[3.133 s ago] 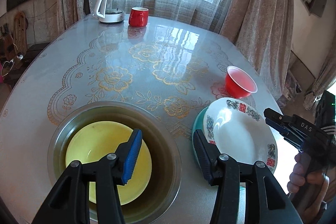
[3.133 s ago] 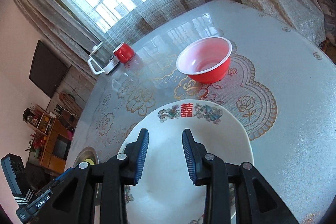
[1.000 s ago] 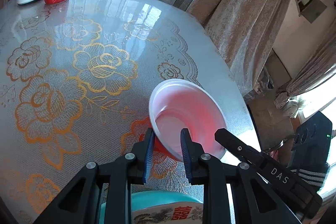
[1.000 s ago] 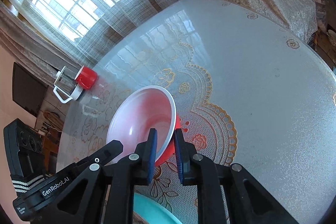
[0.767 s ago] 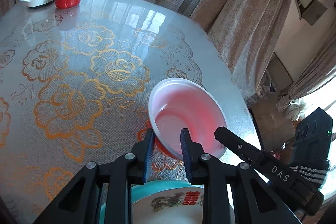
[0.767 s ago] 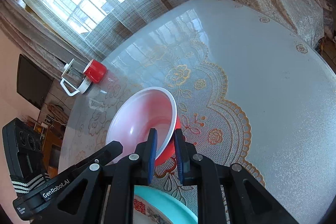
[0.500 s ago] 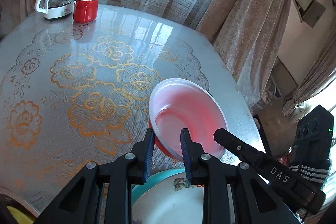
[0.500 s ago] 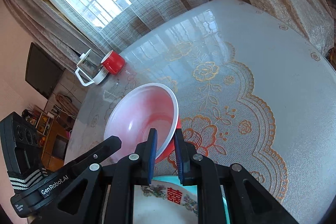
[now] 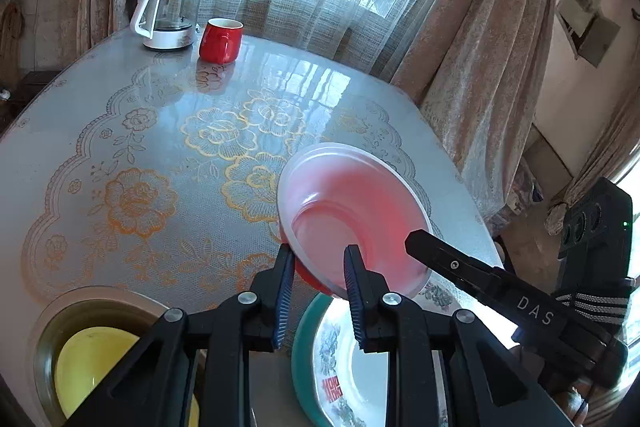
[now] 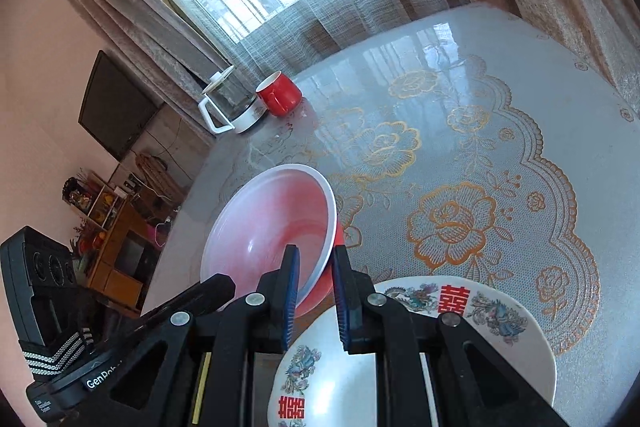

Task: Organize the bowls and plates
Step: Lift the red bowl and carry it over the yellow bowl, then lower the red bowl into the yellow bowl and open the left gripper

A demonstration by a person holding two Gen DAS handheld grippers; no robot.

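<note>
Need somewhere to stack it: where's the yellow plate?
Left wrist view, bottom left: the yellow plate lies inside the metal basin, left of the white plate.

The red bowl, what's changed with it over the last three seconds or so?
Both the left hand-held gripper and the right hand-held gripper have clamped the red bowl's rim and lifted it off the table, carrying it tilted toward the white plate. The kettle, red mug and plate stayed put.
</note>
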